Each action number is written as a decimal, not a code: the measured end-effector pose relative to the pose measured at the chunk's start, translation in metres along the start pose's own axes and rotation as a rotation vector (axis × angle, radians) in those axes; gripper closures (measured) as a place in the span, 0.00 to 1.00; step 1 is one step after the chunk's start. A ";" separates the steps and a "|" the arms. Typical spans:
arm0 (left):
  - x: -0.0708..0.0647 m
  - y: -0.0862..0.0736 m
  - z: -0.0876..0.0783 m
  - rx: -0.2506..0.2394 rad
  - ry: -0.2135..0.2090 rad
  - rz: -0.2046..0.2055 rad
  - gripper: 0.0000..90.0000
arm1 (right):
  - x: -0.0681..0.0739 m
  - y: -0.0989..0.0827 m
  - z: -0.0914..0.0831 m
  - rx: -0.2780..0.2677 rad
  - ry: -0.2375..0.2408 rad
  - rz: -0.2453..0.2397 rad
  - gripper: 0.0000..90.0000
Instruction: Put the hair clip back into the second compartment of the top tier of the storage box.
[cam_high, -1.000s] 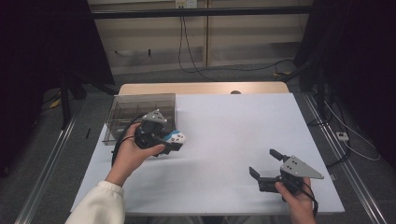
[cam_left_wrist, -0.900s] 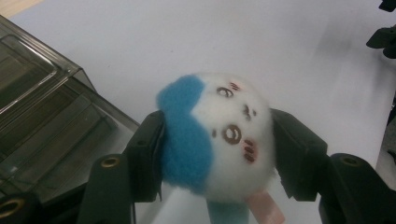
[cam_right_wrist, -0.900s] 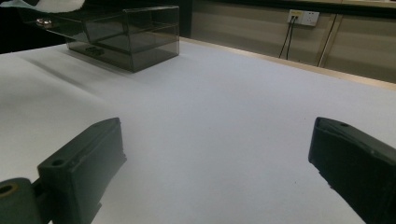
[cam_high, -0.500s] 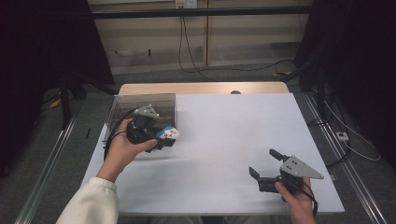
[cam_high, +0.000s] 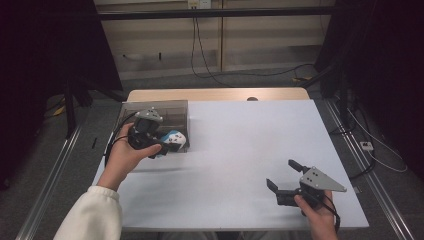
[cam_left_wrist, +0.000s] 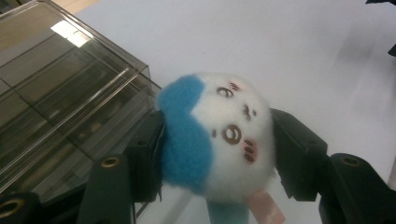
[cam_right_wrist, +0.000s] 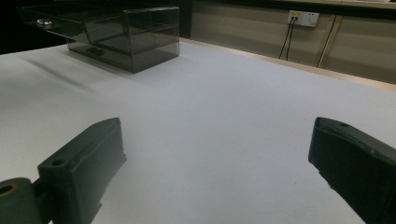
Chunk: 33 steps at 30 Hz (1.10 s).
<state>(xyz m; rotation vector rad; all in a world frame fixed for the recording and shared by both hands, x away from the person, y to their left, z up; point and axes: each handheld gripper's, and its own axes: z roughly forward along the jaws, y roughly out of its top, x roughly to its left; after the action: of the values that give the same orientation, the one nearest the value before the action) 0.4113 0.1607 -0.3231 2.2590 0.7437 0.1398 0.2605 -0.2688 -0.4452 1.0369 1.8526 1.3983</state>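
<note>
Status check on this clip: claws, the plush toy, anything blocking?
Left claw shut on plush toy, beside clear box. Right claw open, holding nothing. White table between them bare.

Plush toy (cam_high: 174, 141) beside box (cam_high: 172, 111)

White sleeve (cam_high: 95, 215), black claws

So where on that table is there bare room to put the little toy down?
The white table lies bare between the clear box and the right gripper, and along its far edge. It is crowded only where the left gripper holds the plush toy.
</note>
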 end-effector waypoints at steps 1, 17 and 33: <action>0.001 0.000 0.000 -0.002 0.003 -0.003 0.47 | 0.000 0.000 0.000 0.000 0.000 -0.001 0.03; 0.019 -0.006 -0.006 -0.008 0.057 -0.022 0.47 | 0.001 0.000 0.000 0.002 0.003 0.000 0.03; 0.048 -0.021 -0.008 0.008 0.121 -0.060 0.46 | 0.000 0.001 -0.001 -0.006 -0.003 0.000 0.03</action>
<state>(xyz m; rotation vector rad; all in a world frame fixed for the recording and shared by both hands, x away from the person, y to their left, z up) 0.4389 0.2041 -0.3369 2.2482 0.8760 0.2467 0.2602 -0.2693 -0.4442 1.0358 1.8449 1.4006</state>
